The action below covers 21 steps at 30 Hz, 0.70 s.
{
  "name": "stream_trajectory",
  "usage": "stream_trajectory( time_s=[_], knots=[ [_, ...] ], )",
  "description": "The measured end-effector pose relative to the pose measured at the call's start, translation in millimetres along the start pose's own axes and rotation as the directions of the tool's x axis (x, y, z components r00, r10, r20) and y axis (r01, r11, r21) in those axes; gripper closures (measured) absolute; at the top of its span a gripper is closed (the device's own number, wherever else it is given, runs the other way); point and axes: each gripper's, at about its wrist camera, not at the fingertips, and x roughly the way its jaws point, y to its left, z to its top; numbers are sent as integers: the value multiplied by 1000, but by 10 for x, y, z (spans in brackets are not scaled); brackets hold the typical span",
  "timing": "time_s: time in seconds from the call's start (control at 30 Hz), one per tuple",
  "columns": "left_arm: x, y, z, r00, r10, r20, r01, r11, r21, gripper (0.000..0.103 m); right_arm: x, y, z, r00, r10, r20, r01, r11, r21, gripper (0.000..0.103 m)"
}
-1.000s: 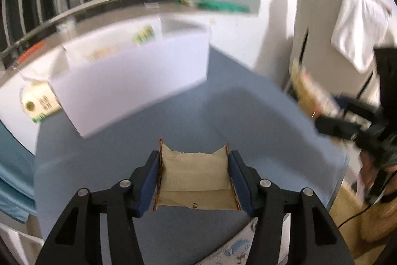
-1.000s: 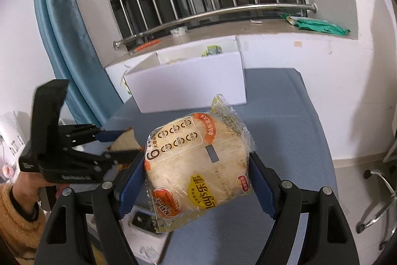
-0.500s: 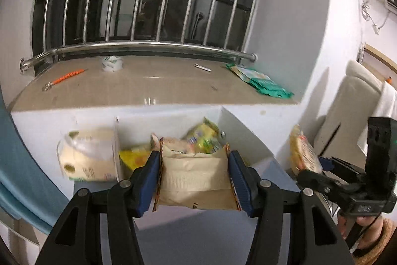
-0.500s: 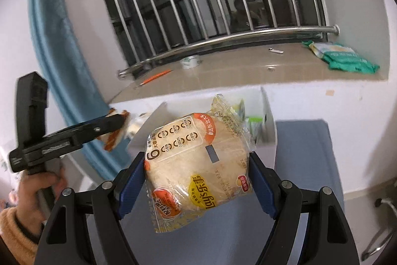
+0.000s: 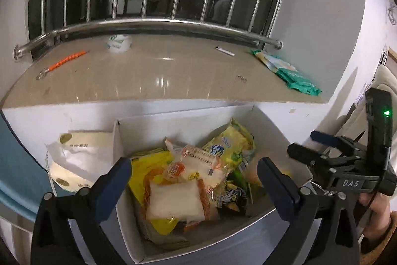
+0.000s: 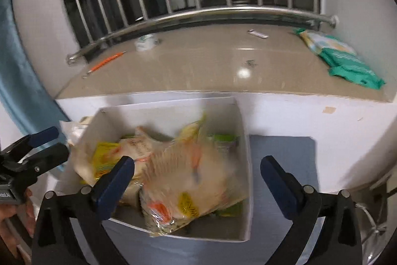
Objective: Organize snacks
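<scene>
A white box (image 5: 280, 133) holds several snack packs. My left gripper (image 5: 193, 183) is open and empty above it; the beige snack packet (image 5: 173, 200) lies inside on top of the pile. My right gripper (image 6: 196, 178) is open and empty over the same box (image 6: 244, 131). The bread pack (image 6: 193, 180) is blurred, loose between my fingers, resting over the box's front part. Each gripper shows in the other's view: the right one (image 5: 322, 148) at the right, the left one (image 6: 37, 145) at the left.
A beige windowsill (image 5: 161, 71) with a steel rail and window bars runs behind the box. A green wipes pack (image 5: 287, 73), an orange tool (image 5: 64, 61) and a small roll (image 5: 119, 44) lie on it. A white bag (image 5: 74, 160) sits left of the box. The blue table (image 6: 280, 165) extends right.
Both grippers moved over the box and opened. The left one dropped the beige packet into the box; the right one released the bread pack, which is falling in.
</scene>
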Motion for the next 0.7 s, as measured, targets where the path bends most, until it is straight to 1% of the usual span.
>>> stream_trajectory(
  time_s=[0.03,0.07,0.13,0.2,0.27,0.3,0.33,0.37,0.4,0.47,0.5,0.53,0.6,0.67,0.7],
  knots=[
    [11,-3,-33,1000,1,-5,-1,1000,4,0,-18,-4,-27,1000,-11,12,11,1000,-14,0],
    [7,-13,-59,1000,10,-3,-10,1000,12,0,-22,2,-51,1000,-21,6,21,999,-26,0],
    [-44,-57,-112,999,37,16,-37,999,39,0,-36,13,-75,999,-45,8,46,998,-40,0],
    [-118,-97,-137,995,83,48,-86,994,64,0,-104,60,-135,998,-64,30,65,996,-59,0],
    [-248,-176,-173,985,140,101,-151,983,107,0,-159,100,-138,996,-73,50,77,994,-79,0],
    [-314,-212,-195,982,145,121,-160,979,127,0,-202,136,-158,995,-84,59,89,992,-93,0],
    [-374,-239,-218,982,137,131,-155,978,142,0,-286,194,-181,991,-98,88,107,988,-112,0],
    [-451,-272,-245,982,126,138,-147,977,153,0,-344,223,-196,990,-95,107,107,987,-120,0],
    [-518,-293,-270,980,133,148,-155,975,156,0,-454,267,-223,988,-74,133,90,988,-126,0],
    [-712,-354,-358,967,168,189,-197,969,147,0,-573,326,-233,989,-40,142,57,991,-121,0],
    [-788,-373,-393,965,169,201,-200,969,144,0,-682,358,-263,988,-15,154,32,993,-113,0],
    [-880,-387,-437,964,164,210,-195,971,136,0,-763,386,-285,986,-6,165,24,993,-112,0],
    [-1056,-381,-512,970,133,203,-157,982,103,0,-908,445,-347,982,-5,187,28,992,-121,0],
    [-1232,-350,-599,978,91,187,-104,993,58,0,-1111,498,-463,975,-15,220,42,992,-118,0],
    [-1326,-351,-651,978,81,190,-91,995,45,0,-1187,516,-513,973,-4,232,32,993,-117,0]
  ],
)
